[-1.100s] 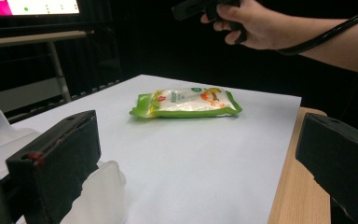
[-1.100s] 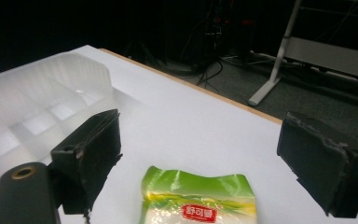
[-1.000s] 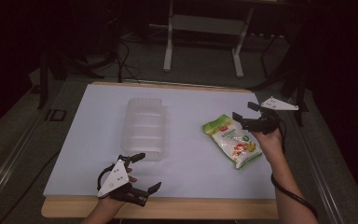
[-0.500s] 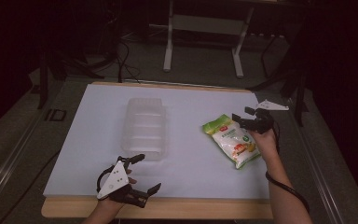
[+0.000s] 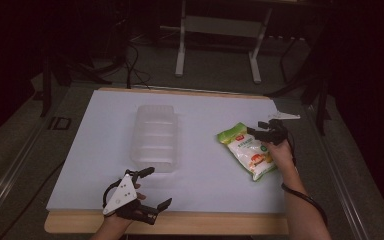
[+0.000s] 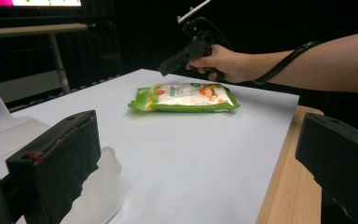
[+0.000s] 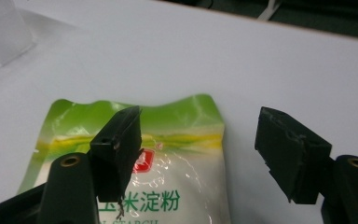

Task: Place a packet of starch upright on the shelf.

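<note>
The left gripper point(image 5: 147, 192) rests at the near edge of the table point(image 5: 205, 107), jaws spread wide and empty, beside the clear tray point(image 5: 154, 135) and well apart from the work. The pouch point(image 5: 247, 150) lies flat on the right half of the table, right of the tray, its long axis running from its green sealed top on the far left down toward the person. The right gripper point(image 5: 260, 131) is plainly the nearer tool, poised over that top end. In the right gripper view its jaws stand apart and have just been closing; one jaw overlaps the pouch's point(image 7: 135, 158) upper edge, the other stands off its side. No pad appears to press it, though contact is hard to judge.
</note>
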Tool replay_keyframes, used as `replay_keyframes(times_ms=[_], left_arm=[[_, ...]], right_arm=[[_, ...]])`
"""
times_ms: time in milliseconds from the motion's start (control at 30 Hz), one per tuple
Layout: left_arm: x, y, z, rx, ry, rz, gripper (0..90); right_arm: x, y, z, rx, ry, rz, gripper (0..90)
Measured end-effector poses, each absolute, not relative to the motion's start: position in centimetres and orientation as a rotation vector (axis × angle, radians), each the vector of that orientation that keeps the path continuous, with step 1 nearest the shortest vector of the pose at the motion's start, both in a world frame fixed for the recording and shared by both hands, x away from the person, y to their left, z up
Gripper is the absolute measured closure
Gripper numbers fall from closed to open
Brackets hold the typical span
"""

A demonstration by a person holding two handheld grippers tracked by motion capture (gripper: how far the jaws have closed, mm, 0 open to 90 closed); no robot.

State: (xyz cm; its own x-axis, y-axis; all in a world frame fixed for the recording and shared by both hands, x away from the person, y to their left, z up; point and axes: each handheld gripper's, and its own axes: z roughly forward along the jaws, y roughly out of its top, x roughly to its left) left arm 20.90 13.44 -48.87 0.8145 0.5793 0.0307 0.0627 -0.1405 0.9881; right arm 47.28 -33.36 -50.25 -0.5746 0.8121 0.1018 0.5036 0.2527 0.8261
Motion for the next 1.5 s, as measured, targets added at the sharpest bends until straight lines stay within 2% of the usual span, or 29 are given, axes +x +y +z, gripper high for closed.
replay_keyframes(times_ms=[200,267,367,467,633,767,800,867,933,1133,1267,1500], left_arm=[[20.9,13.4,-48.9,1.676,0.513,0.483,0.1],[20.9,13.4,-49.0,1.679,0.513,0.480,0.2],[20.9,13.3,-49.1,1.690,0.512,0.477,0.1],[20.9,13.1,-49.1,1.694,0.506,0.478,0.2],[20.9,12.9,-49.2,1.698,0.504,0.472,0.2],[20.9,12.9,-49.2,1.703,0.501,0.472,0.1],[20.9,12.9,-49.2,1.705,0.501,0.472,0.2],[20.9,12.9,-49.2,1.701,0.501,0.472,0.1],[21.0,12.9,-49.1,1.699,0.500,0.474,0.1],[21.0,12.8,-49.1,1.704,0.498,0.475,0.1],[21.0,12.8,-49.1,1.704,0.496,0.479,0.2],[21.0,13.1,-48.9,1.693,0.513,0.488,0.2]], right_arm=[[47.8,-33.3,-51.6,1.246,2.216,1.208,29.7],[48.0,-33.1,-51.8,1.246,2.238,1.183,27.5],[48.4,-32.6,-52.4,1.259,2.291,1.119,19.4],[48.6,-32.3,-52.5,1.266,2.330,1.091,20.2],[49.0,-32.6,-52.8,1.334,2.435,1.167,34.7],[49.1,-32.5,-52.8,1.359,2.444,1.160,37.2],[49.1,-32.5,-52.7,1.350,2.450,1.154,42.0],[48.8,-32.2,-52.6,1.317,2.456,1.137,45.9],[48.6,-32.0,-52.4,1.305,2.457,1.095,56.8],[48.0,-32.2,-51.9,1.306,2.432,1.082,77.3],[47.5,-32.0,-51.5,1.292,2.407,1.081,83.3],[46.4,-31.1,-49.9,1.198,2.380,1.070,84.2]])
